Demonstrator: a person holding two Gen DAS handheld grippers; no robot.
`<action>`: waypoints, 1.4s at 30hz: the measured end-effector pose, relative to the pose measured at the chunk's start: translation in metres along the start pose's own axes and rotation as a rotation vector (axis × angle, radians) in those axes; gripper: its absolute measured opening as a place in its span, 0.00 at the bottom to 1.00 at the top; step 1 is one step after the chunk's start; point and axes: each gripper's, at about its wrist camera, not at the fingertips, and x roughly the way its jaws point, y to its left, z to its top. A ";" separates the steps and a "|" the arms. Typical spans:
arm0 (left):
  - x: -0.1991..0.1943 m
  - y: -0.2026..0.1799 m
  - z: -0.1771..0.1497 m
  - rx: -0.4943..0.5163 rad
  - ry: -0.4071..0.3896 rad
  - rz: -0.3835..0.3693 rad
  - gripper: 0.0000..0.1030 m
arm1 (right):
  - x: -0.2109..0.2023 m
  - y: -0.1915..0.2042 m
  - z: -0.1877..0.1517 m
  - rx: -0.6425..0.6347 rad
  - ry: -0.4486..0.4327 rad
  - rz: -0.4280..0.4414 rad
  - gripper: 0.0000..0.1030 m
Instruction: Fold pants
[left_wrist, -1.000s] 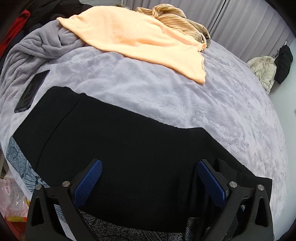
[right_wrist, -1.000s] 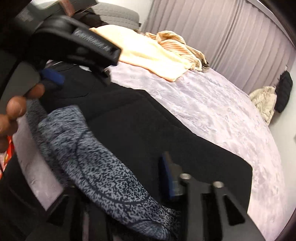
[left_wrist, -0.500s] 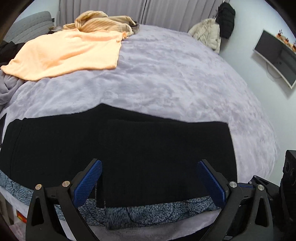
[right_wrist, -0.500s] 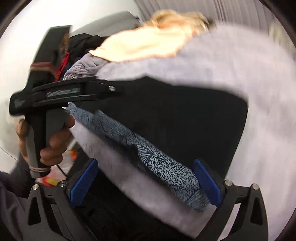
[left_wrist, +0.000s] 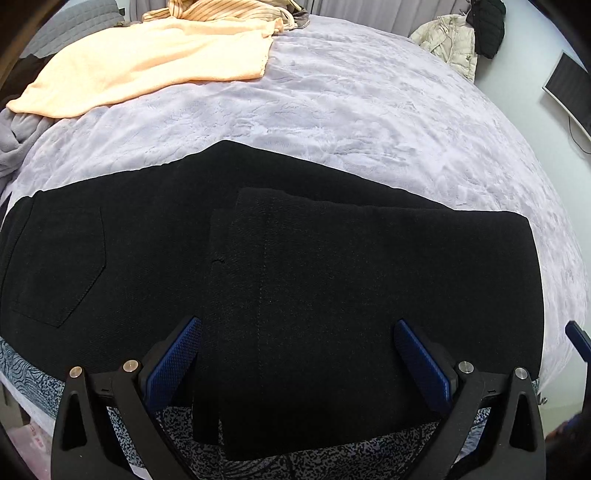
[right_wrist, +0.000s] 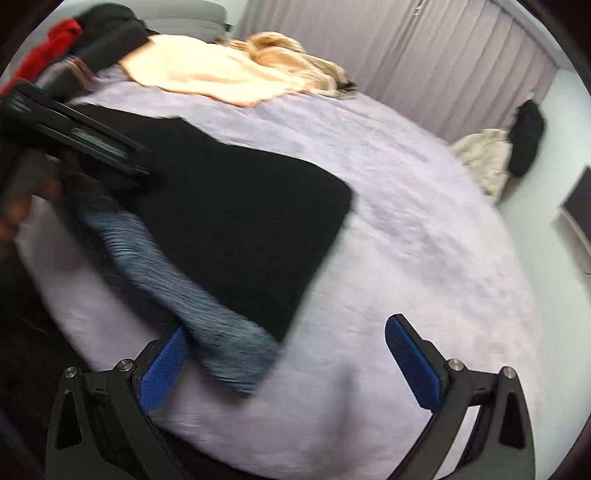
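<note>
Tongs spread wide and empty: left gripper (left_wrist: 295, 363) hovers over the black twill pants (left_wrist: 258, 266) at lower centre of its frame, right gripper (right_wrist: 284, 363) beside their lower-right corner. A second ago the right jaws were half closed; the leg end now lies doubled over, one fold done. Pants run left-right, pocket end left, on the lilac plush bedspread (left_wrist: 369, 110).

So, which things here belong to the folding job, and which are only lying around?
For the job: black pants, left gripper, right gripper.

Lying about: peach towel, striped garment, cream jacket, patterned cloth.
</note>
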 end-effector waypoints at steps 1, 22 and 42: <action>0.000 0.000 0.000 0.001 0.004 -0.005 1.00 | 0.005 -0.011 -0.003 0.049 0.019 0.027 0.99; 0.002 -0.001 -0.001 -0.003 -0.009 0.024 1.00 | 0.091 -0.015 0.099 -0.103 -0.025 0.468 1.00; -0.028 0.023 -0.031 -0.058 -0.029 0.016 1.00 | 0.071 0.041 0.104 -0.214 -0.008 0.483 1.00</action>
